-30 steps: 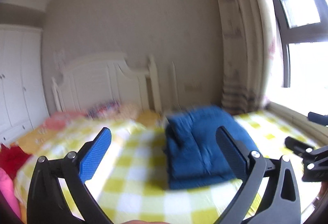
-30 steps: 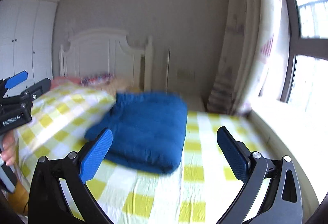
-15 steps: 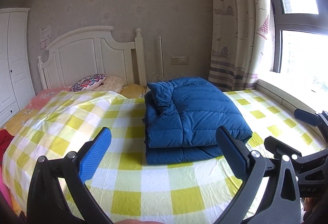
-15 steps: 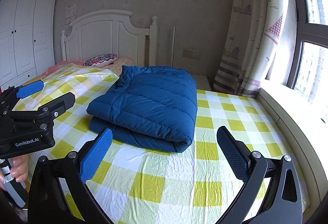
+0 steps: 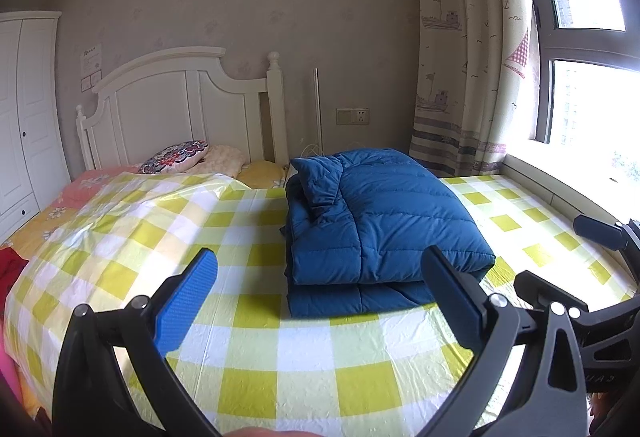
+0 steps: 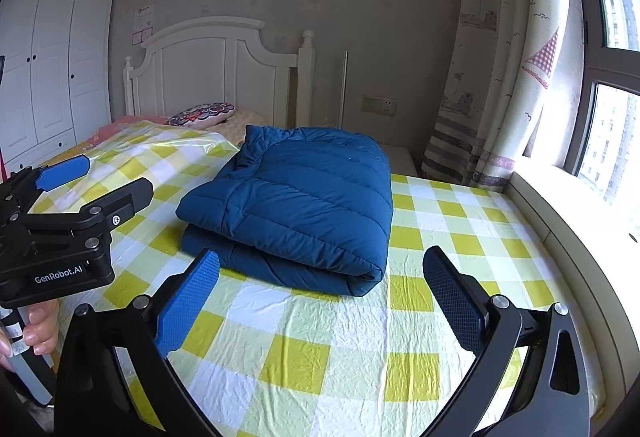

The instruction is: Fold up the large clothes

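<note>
A blue puffer jacket [image 5: 384,221] [image 6: 304,205] lies folded in a thick stack on the yellow-and-white checked bed sheet [image 5: 288,349] [image 6: 328,353]. My left gripper [image 5: 320,293] is held open above the sheet, short of the jacket's near edge, with nothing between its fingers. My right gripper [image 6: 320,289] is likewise open and empty, just in front of the jacket's folded edge. In the right wrist view the left gripper [image 6: 92,181] shows at the left, held by a hand [image 6: 36,333]. The right gripper [image 5: 560,261] shows at the right of the left wrist view.
A white headboard [image 5: 176,109] and pillows [image 5: 176,157] stand at the far end of the bed. A white wardrobe [image 6: 52,65] is on the left. A curtain [image 6: 504,57] and a window sill [image 6: 560,205] run along the right side. A red cloth [image 5: 10,273] lies at the left edge.
Both views have steadied from blur and dropped lower toward the bed. The jacket now appears nearer and sharper. Both grippers stayed open.
</note>
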Available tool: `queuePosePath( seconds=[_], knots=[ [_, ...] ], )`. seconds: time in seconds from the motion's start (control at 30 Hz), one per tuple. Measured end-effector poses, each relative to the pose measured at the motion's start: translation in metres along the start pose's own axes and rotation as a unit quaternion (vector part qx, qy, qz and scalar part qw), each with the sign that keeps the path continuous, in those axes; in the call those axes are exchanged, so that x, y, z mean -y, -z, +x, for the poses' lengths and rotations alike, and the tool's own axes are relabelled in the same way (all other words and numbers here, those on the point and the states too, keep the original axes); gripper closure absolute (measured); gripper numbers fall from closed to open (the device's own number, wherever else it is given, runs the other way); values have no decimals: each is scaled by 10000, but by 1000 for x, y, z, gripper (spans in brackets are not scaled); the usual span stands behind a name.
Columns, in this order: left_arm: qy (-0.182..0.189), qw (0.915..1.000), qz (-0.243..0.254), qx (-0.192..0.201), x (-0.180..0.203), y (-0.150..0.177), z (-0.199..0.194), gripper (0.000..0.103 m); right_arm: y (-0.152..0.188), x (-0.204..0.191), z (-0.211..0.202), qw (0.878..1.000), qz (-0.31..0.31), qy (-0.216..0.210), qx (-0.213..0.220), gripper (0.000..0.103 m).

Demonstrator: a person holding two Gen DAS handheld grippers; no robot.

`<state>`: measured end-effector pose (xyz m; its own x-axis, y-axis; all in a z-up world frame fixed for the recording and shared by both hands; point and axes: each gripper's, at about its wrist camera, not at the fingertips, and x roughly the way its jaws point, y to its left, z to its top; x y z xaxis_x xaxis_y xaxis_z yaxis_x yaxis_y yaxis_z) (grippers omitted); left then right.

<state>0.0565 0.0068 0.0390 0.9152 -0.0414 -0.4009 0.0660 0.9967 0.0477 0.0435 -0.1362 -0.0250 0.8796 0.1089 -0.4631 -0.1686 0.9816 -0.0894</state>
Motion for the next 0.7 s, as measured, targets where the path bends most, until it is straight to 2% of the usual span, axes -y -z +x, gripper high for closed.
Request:
queuePosePath(
  seconds=[0.7],
  knots=[
    [-26, 10000, -13, -4, -2, 1, 0, 2, -1, -3, 0, 10000, 37, -46, -9, 5]
  ],
)
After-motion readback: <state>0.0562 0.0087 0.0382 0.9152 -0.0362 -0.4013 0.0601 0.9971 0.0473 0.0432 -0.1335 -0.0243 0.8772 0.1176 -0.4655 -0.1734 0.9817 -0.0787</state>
